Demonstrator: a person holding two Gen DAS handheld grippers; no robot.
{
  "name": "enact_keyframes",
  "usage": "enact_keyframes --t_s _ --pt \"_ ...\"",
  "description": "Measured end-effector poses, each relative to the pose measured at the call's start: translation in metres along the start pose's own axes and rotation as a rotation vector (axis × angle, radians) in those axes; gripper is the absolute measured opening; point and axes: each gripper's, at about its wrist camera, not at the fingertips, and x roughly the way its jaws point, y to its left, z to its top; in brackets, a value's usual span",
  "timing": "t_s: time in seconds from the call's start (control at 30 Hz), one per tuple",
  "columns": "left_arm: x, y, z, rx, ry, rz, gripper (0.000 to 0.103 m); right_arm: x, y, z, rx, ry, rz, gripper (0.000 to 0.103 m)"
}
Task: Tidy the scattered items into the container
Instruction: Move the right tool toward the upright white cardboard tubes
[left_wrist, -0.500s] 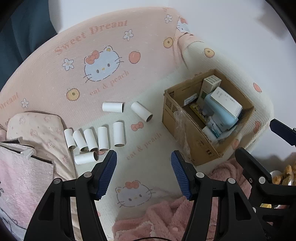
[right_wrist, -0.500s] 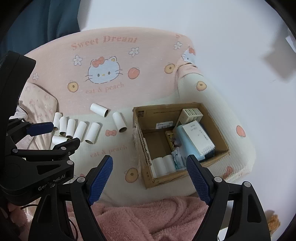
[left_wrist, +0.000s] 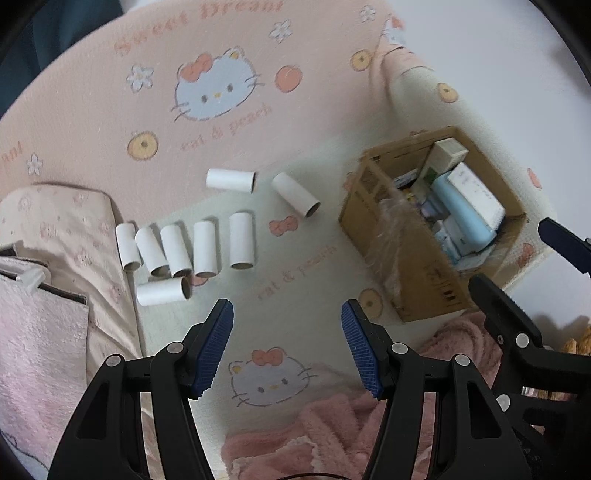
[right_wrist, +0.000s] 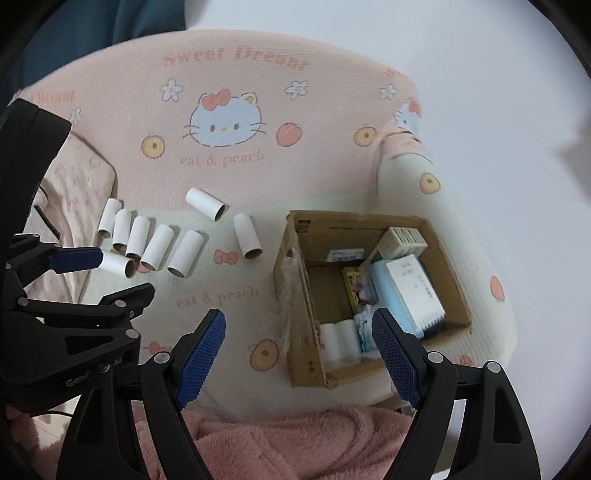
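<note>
Hovering above the bedsheet (left_wrist: 295, 258), the left gripper (left_wrist: 287, 347) holds its blue-padded jaws wide apart with nothing between them. The right gripper (right_wrist: 298, 360) is likewise spread wide and empty, poised over the near edge of the cardboard box (right_wrist: 295, 295).

Ahead and to the left of the left gripper lie eight white cardboard tubes (left_wrist: 205, 249) on the sheet. Five sit side by side in a loose row, a sixth (left_wrist: 162, 291) lies crosswise just in front of the row, and two more (left_wrist: 231, 180) (left_wrist: 295, 194) rest apart behind it, the second nearer the box. None touches either gripper.

The box stands open on the cream part of the sheet, to the right of the tubes. Inside, two white tubes (right_wrist: 338, 338) lie against its near wall, beside a pale blue pack (right_wrist: 406, 291) and some small cartons (right_wrist: 404, 238) towards the far corner. A fluffy pink blanket (right_wrist: 295, 443) bunches along the bed's near edge, and a floral pillow (left_wrist: 62, 229) lies left of the tubes.
</note>
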Motion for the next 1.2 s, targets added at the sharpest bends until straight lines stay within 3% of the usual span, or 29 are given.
enact_keyframes --t_s 0.27,0.4,0.5,0.6,0.73,0.9,1.03,1.2 --pt "0.023 0.047 -0.005 -0.051 -0.027 -0.023 0.065 0.027 0.024 0.008 0.045 -0.101 0.126 0.080" --pt "0.044 0.068 -0.017 -0.034 -0.060 -0.046 0.065 0.032 0.036 0.005 0.125 -0.282 0.145 0.080" --pt "0.064 0.081 -0.024 -0.038 -0.044 -0.043 0.065 0.042 0.043 -0.003 0.176 -0.344 0.205 0.081" --pt "0.076 0.093 -0.033 -0.046 -0.087 -0.052 0.065 0.066 0.048 -0.004 0.242 -0.292 0.285 0.081" --pt "0.094 0.111 -0.040 -0.096 -0.107 -0.098 0.065 0.099 0.051 -0.010 0.303 -0.232 0.331 0.081" --pt "0.129 0.137 -0.040 -0.220 -0.083 -0.150 0.065 0.140 0.057 -0.016 0.285 -0.160 0.405 0.081" --pt "0.155 0.151 -0.032 -0.290 -0.068 -0.179 0.064 0.167 0.069 -0.014 0.235 -0.113 0.387 0.081" --pt "0.173 0.154 -0.015 -0.262 -0.114 -0.163 0.060 0.205 0.085 -0.014 0.227 -0.039 0.438 0.081"
